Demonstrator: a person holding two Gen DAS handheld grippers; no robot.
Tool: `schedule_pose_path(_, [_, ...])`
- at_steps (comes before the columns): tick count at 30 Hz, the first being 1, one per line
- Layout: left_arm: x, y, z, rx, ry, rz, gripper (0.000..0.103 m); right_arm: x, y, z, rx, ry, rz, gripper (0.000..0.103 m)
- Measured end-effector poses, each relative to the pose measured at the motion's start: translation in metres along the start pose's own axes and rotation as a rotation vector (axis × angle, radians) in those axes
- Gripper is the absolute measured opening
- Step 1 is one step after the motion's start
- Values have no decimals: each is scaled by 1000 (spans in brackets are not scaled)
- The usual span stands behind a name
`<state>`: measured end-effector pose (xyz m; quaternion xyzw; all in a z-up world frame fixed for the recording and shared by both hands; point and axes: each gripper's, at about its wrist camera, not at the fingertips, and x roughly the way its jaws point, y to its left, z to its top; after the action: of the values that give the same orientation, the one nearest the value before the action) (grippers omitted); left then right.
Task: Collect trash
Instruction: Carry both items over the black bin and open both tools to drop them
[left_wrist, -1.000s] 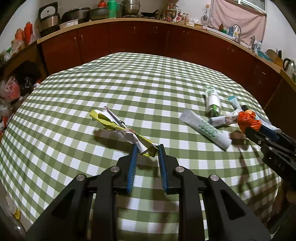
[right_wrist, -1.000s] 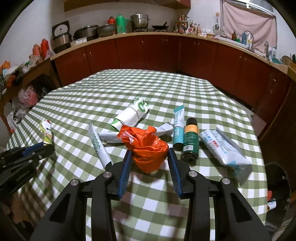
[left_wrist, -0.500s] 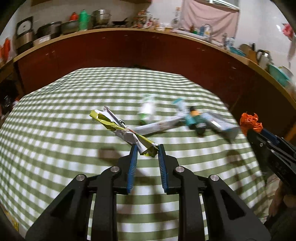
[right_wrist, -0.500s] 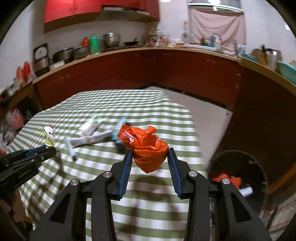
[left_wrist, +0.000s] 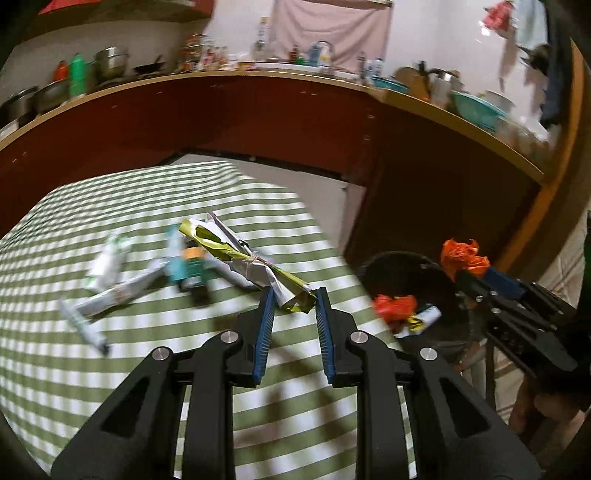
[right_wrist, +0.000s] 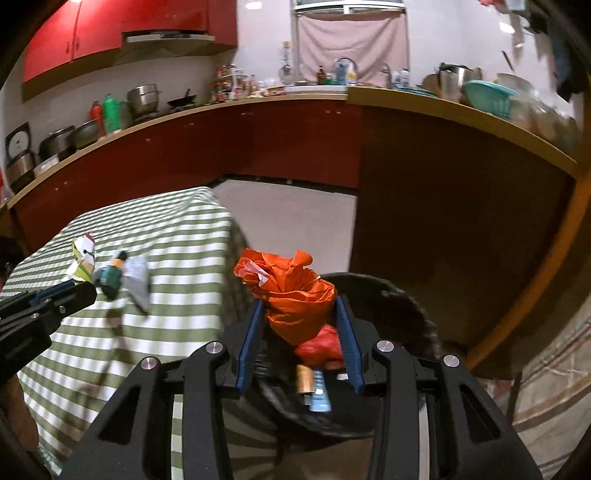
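Note:
My left gripper (left_wrist: 293, 295) is shut on the end of a crumpled yellow and white wrapper (left_wrist: 243, 260), held above the green checked table (left_wrist: 147, 369) near its right edge. My right gripper (right_wrist: 299, 304) is shut on an orange plastic bag (right_wrist: 293, 295) and hangs over the dark round trash bin (right_wrist: 406, 306) on the floor beside the table. In the left wrist view the same orange plastic bag (left_wrist: 463, 256) shows above the trash bin (left_wrist: 399, 273). Inside the bin lie red trash (right_wrist: 319, 349) and a small tube.
Blurred tubes and packets (left_wrist: 122, 280) and a small dark bottle (right_wrist: 110, 275) lie on the table. A dark red kitchen counter (right_wrist: 295, 136) with pots and bottles curves around the room. Bare floor (right_wrist: 291, 218) lies between table and cabinets. A hand (left_wrist: 528, 410) holds the right gripper.
Both grippers have swung to the right with their loads, from over the middle of the table to its right edge. The trash bin has come into view under the right gripper.

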<state>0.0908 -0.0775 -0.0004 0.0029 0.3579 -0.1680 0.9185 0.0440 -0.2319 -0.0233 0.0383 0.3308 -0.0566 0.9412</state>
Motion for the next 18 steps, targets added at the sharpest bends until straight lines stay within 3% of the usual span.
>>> schedule_pose_path(8, [30, -62, 1, 81, 29, -57, 22, 3, -44, -11, 44, 1, -42, 40])
schedule_pose_path(18, [65, -106, -2, 135, 63, -75, 22, 14, -71, -19, 77, 19, -51, 40])
